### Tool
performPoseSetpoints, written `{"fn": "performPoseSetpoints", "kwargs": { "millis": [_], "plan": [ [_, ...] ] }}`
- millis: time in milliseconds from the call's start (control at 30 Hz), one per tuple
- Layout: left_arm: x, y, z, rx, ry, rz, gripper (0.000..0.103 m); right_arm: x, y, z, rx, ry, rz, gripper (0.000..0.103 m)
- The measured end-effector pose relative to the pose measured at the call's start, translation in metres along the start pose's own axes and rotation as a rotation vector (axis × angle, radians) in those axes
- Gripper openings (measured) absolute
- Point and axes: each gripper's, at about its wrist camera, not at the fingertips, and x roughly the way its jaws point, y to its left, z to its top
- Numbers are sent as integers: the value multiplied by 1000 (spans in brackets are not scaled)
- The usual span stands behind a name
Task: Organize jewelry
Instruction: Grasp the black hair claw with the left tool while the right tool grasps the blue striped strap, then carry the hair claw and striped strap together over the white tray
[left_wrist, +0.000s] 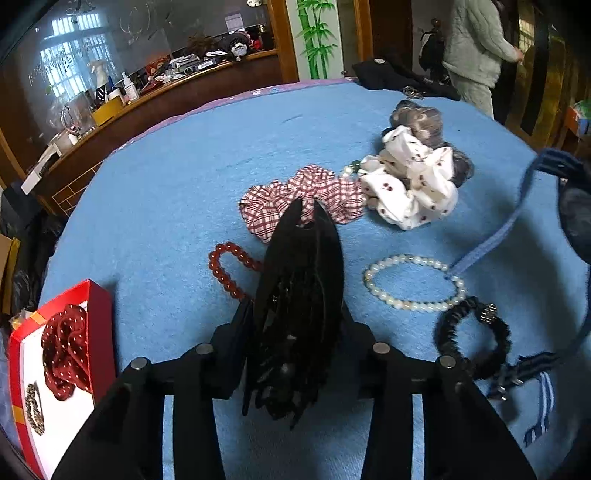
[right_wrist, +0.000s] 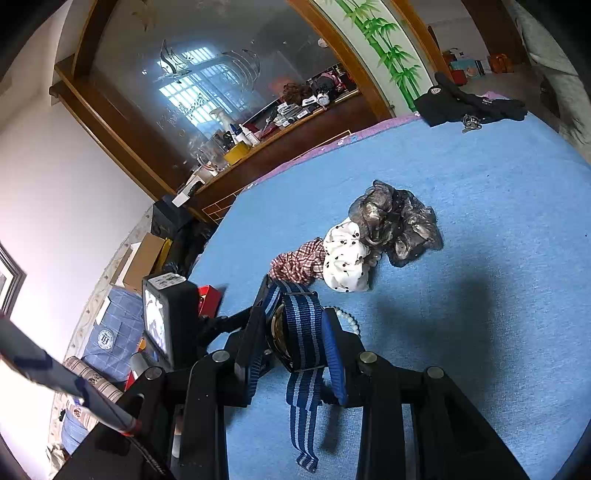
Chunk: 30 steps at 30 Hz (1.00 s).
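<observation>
My left gripper (left_wrist: 308, 210) has its jaws clenched on a floppy black lace scrunchie (left_wrist: 295, 314) mid-bed; right gripper (right_wrist: 295, 321) grips the striped-strap watch (right_wrist: 301, 332) (light stuff, pinch the bunched fabric).

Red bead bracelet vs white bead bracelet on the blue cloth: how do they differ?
The red bead bracelet has dark, glossy red beads; the white bead bracelet has pale, milky ones. The red one is pinched into a narrow loop and partly hidden behind the left gripper; the white one lies as an open oval, fully visible. A blue strap ends at the white one's edge; nothing lies over the red one. Both are round-bead loops lying flat.
</observation>
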Motion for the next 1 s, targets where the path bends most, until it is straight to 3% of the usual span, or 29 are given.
{"fn": "performPoseSetpoints", "kwargs": {
  "millis": [133, 1000],
  "plan": [
    [-15, -5, -4, -4, -24, -29, 35, 0, 0, 1, -2, -4, -8, 34],
    [-90, -18, -9, -2, -160, -53, 35, -22, 11, 2, -17, -58, 40, 34]
  ]
}}
